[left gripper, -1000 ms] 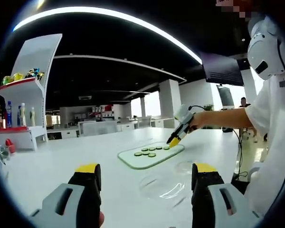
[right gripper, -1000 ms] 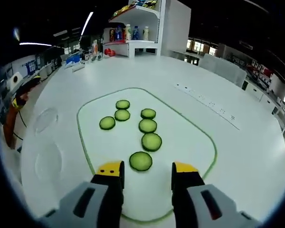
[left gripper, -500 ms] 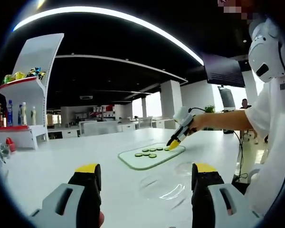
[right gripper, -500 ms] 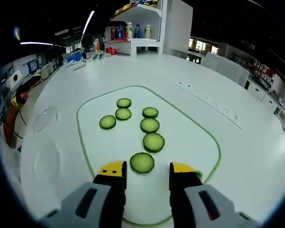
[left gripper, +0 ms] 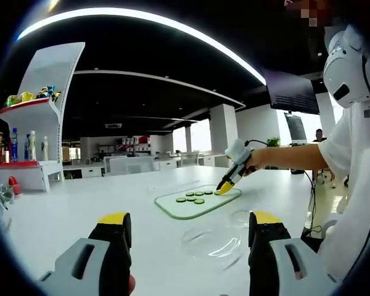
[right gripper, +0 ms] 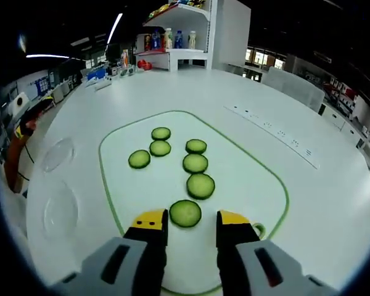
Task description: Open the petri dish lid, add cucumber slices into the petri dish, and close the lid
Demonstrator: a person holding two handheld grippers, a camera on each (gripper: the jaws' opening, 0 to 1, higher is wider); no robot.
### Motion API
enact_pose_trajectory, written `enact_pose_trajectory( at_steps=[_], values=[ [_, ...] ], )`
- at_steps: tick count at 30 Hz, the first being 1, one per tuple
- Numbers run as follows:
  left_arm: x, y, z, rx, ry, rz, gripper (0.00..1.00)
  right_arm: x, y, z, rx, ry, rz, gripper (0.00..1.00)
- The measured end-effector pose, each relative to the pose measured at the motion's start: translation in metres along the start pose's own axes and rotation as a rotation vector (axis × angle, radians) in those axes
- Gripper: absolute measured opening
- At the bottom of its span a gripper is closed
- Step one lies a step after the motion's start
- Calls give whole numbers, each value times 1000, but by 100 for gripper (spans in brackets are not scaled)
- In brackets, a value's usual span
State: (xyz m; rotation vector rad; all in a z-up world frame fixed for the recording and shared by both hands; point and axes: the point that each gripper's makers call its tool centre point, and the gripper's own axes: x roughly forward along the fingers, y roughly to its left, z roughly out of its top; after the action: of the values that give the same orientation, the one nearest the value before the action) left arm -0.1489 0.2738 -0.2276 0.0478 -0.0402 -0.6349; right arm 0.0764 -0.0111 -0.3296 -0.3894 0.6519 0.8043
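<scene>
**Right gripper closes in on the nearest cucumber slice**

Closer now than a second ago, the right gripper (right gripper: pixel 185 219) has come down toward the board, and its yellow-tipped jaws have drawn nearer to each other around the nearest cucumber slice (right gripper: pixel 185 213). The slice lies flat between the two tips; whether the jaws already touch it cannot be told, so the grasp is not confirmed and a gap is visible on both sides of the slice.

Just beyond that slice, ahead of the right gripper, six more cucumber slices (right gripper: pixel 195 163) lie flat on the green-edged cutting board (right gripper: pixel 246 172), in two loose rows. To the gripper's left, off the board on the white table (right gripper: pixel 111 105), sit two clear round pieces: the petri dish (right gripper: pixel 60 209) nearer, and the petri dish lid (right gripper: pixel 58 153) farther, apart from each other. Which is base and which is lid is hard to tell. A white shelf unit (right gripper: pixel 191 37) with bottles stands far ahead.

In the left gripper view, the left gripper (left gripper: pixel 188 231) hangs above the table with jaws spread wide and nothing between them. Just ahead of its right jaw lie the clear dish pieces, and beyond them the board, where the right gripper's tips meet it, held by a person's hand (left gripper: pixel 254 161).
</scene>
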Motion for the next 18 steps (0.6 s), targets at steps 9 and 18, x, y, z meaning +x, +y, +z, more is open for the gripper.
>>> enact_pose_trajectory(
  at_steps=[9, 18],
  values=[
    [2, -1, -2, -4, 4, -5, 78, 1, 1, 0, 0, 1, 3, 29],
    [1, 1, -3, -11, 3, 1, 78, 2, 5, 0, 3, 10, 14, 20]
  ],
)
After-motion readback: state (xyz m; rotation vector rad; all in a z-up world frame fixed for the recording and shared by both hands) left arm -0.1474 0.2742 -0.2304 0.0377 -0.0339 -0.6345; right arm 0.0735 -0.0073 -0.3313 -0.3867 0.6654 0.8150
